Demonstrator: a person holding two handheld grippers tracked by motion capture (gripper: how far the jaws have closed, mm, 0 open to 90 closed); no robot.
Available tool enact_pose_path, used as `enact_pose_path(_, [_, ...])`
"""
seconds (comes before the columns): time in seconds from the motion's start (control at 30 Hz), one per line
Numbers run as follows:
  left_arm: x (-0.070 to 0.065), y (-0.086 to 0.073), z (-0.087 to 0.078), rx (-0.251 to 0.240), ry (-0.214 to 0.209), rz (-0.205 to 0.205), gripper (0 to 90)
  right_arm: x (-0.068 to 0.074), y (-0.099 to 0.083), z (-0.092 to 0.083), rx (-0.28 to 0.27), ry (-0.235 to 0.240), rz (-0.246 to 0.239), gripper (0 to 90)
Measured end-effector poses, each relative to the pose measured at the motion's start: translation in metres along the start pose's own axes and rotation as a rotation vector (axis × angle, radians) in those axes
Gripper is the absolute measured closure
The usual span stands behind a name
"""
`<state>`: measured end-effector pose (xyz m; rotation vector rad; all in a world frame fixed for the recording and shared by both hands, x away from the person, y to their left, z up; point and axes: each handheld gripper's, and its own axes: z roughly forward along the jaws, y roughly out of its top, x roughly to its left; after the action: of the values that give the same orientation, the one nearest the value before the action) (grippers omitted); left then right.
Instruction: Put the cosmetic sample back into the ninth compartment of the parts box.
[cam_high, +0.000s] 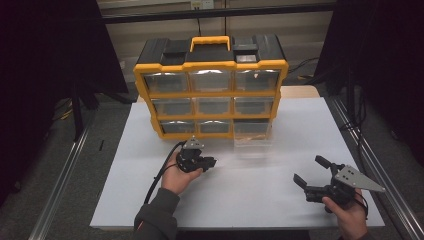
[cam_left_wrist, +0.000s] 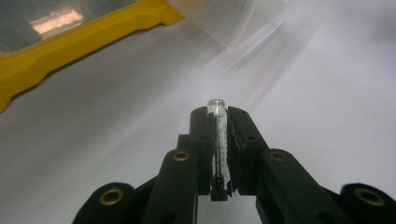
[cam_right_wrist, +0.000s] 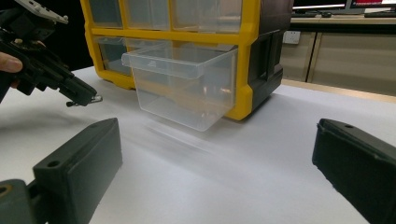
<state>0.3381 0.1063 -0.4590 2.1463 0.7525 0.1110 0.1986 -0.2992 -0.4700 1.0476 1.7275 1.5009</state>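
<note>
The small glass tube (cam_left_wrist: 217, 140), clamped lengthwise in the left hand-held gripper (cam_left_wrist: 218, 122) over the worktop (cam_high: 260, 195) near the pulled-out clear drawer (cam_right_wrist: 187, 86), could be dropped or cracked if tilted carelessly, while the right hand-held gripper (cam_right_wrist: 215, 154) is held wide and empty.

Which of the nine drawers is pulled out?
The bottom-right drawer of the yellow organizer: it juts forward over the table, tilted down, while the other eight sit flush.

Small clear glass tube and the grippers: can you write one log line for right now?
left gripper: shut on small clear glass tube | right gripper: open, empty | clear plastic drawer: pulled out of yellow-and-black organiser box
</note>
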Motion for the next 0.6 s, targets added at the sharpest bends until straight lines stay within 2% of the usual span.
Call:
enact_pose_path(0.17, [-0.002,0.004,-0.004,-0.008,0.002,-0.001,81.5,0.0,0.0,0.001,-0.002,0.0,-0.002,0.8])
enact_pose_path(0.3, [-0.003,0.007,-0.006,-0.053,-0.016,-0.01,81.4,0.0,0.0,0.001,-0.001,0.001,-0.002,0.8])
enact_pose_path(0.43, [-0.004,0.011,-0.009,-0.057,-0.016,-0.014,81.4,0.0,0.0,0.001,-0.001,0.002,-0.001,0.8])
enact_pose_path(0.53, [-0.005,0.016,-0.01,-0.072,-0.033,-0.011,81.5,0.0,0.0,0.001,-0.001,0.004,0.0,0.8])
enact_pose_path(0.6, [-0.006,0.017,-0.011,-0.069,-0.024,-0.011,81.4,0.0,0.0,0.001,-0.001,0.004,0.001,0.8])
